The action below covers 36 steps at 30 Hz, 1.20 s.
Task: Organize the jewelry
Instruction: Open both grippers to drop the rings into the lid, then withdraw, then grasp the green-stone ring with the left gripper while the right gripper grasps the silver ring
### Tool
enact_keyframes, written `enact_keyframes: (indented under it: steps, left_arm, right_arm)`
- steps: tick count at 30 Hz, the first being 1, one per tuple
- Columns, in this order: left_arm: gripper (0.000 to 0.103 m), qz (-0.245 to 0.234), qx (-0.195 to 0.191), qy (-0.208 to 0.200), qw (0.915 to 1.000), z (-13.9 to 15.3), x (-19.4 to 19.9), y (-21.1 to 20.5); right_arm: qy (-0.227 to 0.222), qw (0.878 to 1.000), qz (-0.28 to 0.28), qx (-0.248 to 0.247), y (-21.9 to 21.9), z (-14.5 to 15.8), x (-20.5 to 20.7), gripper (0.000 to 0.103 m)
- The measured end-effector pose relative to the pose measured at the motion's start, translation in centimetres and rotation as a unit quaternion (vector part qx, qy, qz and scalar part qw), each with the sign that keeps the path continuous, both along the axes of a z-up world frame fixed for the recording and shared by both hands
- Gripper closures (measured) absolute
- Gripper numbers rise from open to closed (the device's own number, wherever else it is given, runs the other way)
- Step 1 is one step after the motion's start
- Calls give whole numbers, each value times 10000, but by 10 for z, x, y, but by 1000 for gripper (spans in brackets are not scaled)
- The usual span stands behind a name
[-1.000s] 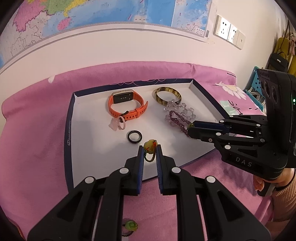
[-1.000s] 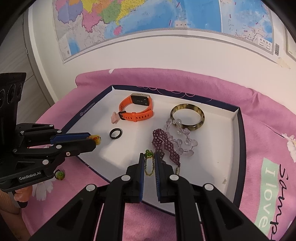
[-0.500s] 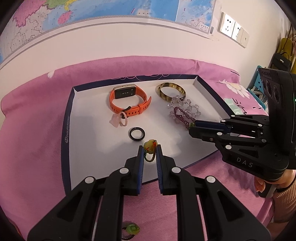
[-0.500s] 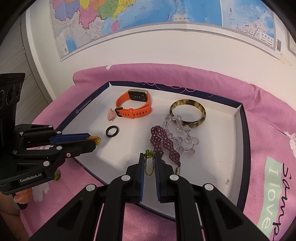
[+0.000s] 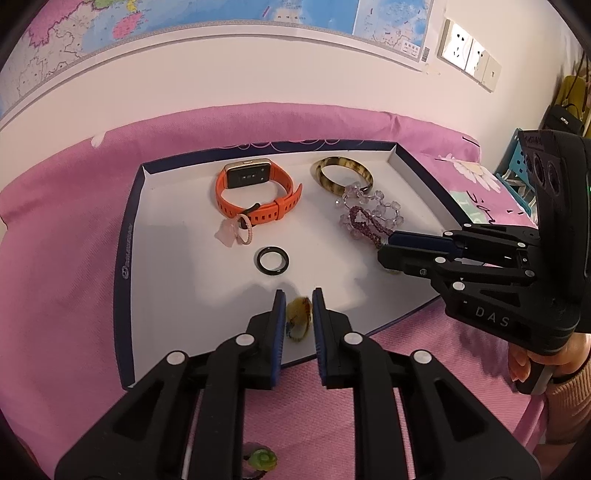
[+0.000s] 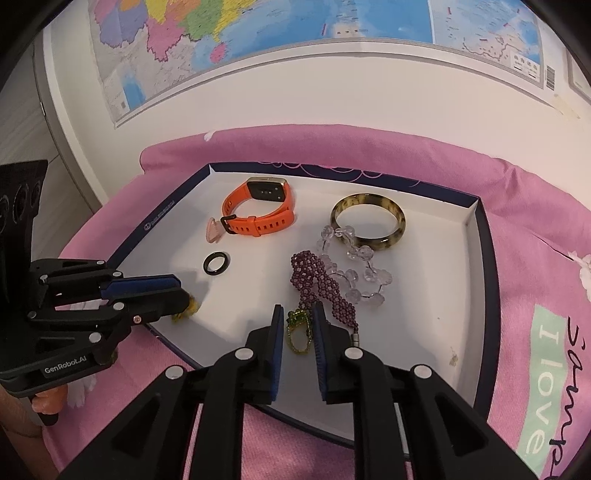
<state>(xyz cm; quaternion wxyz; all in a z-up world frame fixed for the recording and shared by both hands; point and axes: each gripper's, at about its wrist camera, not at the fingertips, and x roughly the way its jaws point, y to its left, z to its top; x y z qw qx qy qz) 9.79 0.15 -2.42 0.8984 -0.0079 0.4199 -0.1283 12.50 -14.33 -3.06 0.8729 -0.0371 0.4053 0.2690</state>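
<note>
Both grippers have eased apart since earlier, the left gripper (image 5: 299, 308) seemingly loose around the yellow charm (image 5: 297, 318), the right gripper (image 6: 299, 325) around the green charm (image 6: 298, 329) at lower centre of the tray (image 6: 424, 343).

A pink bedspread (image 5: 66, 266) printed with white daisies and the words "I love" covers the surface. A wall map (image 6: 258, 33) hangs on the white wall above it. White wall sockets (image 5: 469, 55) sit right of the map, with dark bags (image 5: 561, 118) hanging farther right.
</note>
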Motion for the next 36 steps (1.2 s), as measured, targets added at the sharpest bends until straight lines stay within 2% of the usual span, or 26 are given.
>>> enact_keyframes:
  steps: [2, 4, 9, 13, 23, 36]
  left_arm:
    - [71, 60, 3, -58, 10000, 2, -2, 1]
    - [70, 106, 49, -155, 9998, 5, -6, 3]
    - [58, 173, 68, -456, 9988, 20, -24, 9]
    - [49, 230, 55, -674, 9974, 32, -44, 22]
    - [48, 314, -62, -905, 9954, 40, -87, 50]
    - [43, 172, 214, -444, 9986, 1, -114, 42]
  right_arm:
    - [1, 10000, -34, 55, -2, 1, 0, 86]
    - [16, 9999, -68, 158, -7, 3, -1, 85]
    - [-58, 9995, -148, 271, -15, 11, -7, 83]
    - [-170, 9991, -133, 360, -21, 20, -20, 76]
    - [-246, 9988, 50, 414, -31, 26, -63, 69]
    - [19, 9999, 147, 43, -29, -5, -102, 65]
